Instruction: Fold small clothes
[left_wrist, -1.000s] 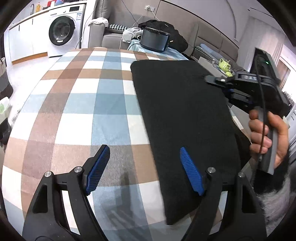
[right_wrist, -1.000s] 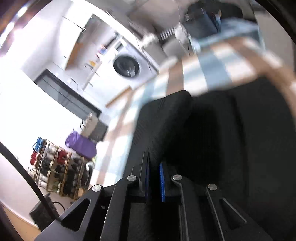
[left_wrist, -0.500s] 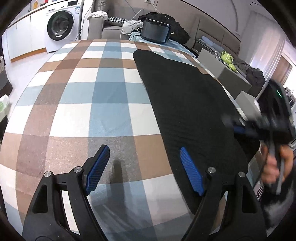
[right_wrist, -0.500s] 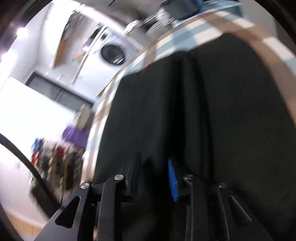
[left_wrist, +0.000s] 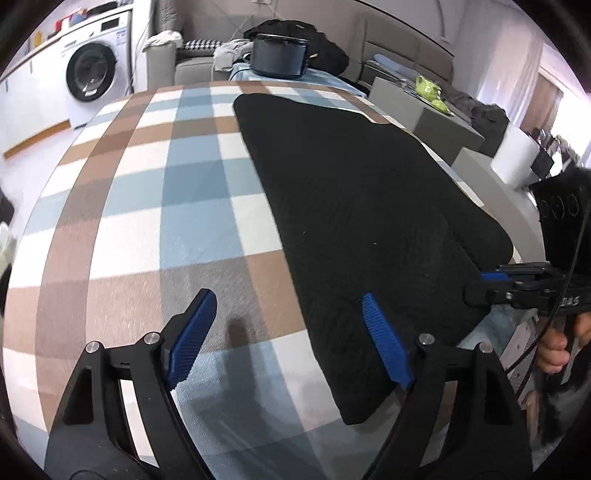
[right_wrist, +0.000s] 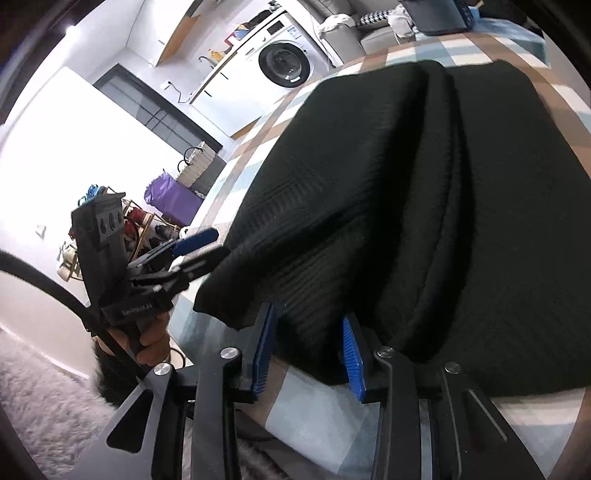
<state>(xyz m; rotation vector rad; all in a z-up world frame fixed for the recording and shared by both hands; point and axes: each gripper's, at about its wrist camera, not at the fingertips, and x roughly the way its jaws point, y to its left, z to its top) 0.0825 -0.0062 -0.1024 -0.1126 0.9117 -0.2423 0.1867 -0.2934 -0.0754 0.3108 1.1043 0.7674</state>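
Observation:
A black knitted garment (left_wrist: 362, 206) lies folded lengthwise on the checked tablecloth (left_wrist: 155, 206), running from the near right edge to the far side. My left gripper (left_wrist: 291, 339) is open and empty, low over the cloth, with its right finger over the garment's near left edge. My right gripper (right_wrist: 308, 350) is open, its blue pads on either side of the garment's (right_wrist: 406, 192) near edge fold, not pinching it. The right gripper also shows in the left wrist view (left_wrist: 517, 284) at the garment's near right corner. The left gripper shows in the right wrist view (right_wrist: 184, 254).
A washing machine (left_wrist: 92, 74) stands beyond the table's far left. A dark container (left_wrist: 277, 61) and sofa with clothes are past the far edge. A grey side table (left_wrist: 436, 114) with green items is at the right. A shoe rack (right_wrist: 122, 229) stands on the floor.
My right gripper has let go of the garment and opened, after carrying its edge down to the near end. The garment now lies flat. My left gripper stayed open.

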